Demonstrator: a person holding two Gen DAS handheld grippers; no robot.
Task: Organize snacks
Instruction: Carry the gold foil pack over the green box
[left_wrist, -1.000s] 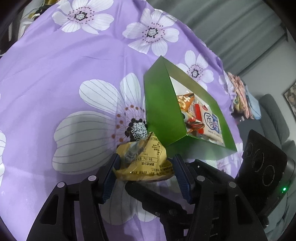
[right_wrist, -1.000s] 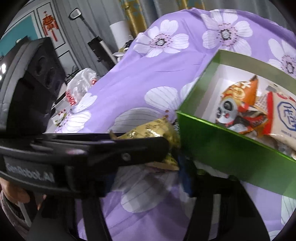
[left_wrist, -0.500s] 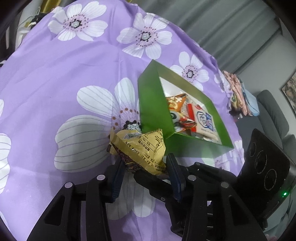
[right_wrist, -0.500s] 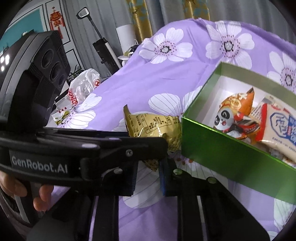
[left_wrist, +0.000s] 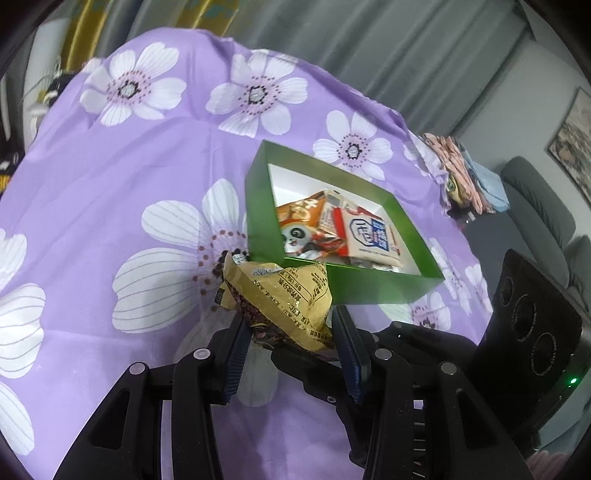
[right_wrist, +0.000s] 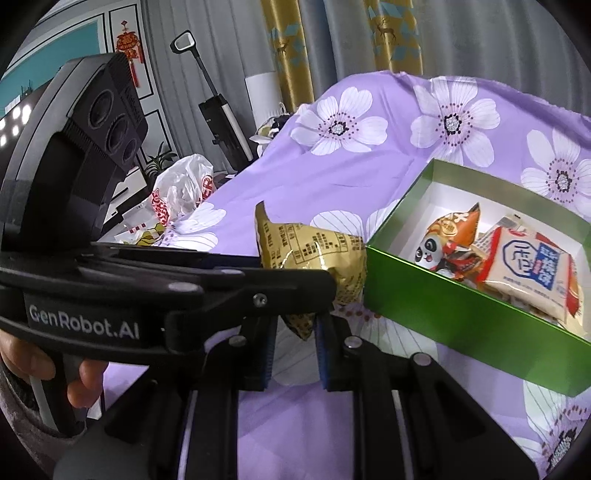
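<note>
My left gripper (left_wrist: 290, 325) is shut on a gold snack packet (left_wrist: 280, 299) and holds it in the air just in front of the green box's (left_wrist: 258, 206) near corner. The box holds an orange panda packet (left_wrist: 299, 225) and a white-and-blue cracker packet (left_wrist: 373, 236). In the right wrist view the gold packet (right_wrist: 310, 254) hangs left of the green box (right_wrist: 454, 314), held by the left gripper's black body (right_wrist: 177, 291). My right gripper (right_wrist: 293, 332) sits low beneath the packet, its jaws narrowly apart with nothing between them.
A purple cloth with white flowers (left_wrist: 110, 192) covers the table. A plastic bag (right_wrist: 181, 192) lies off the table's far left edge. A cloth bundle (left_wrist: 465, 177) and a grey sofa (left_wrist: 539, 206) stand beyond the right edge.
My left gripper has lifted the gold packet off the cloth and raised it beside the box. The right gripper has drawn back and up.
</note>
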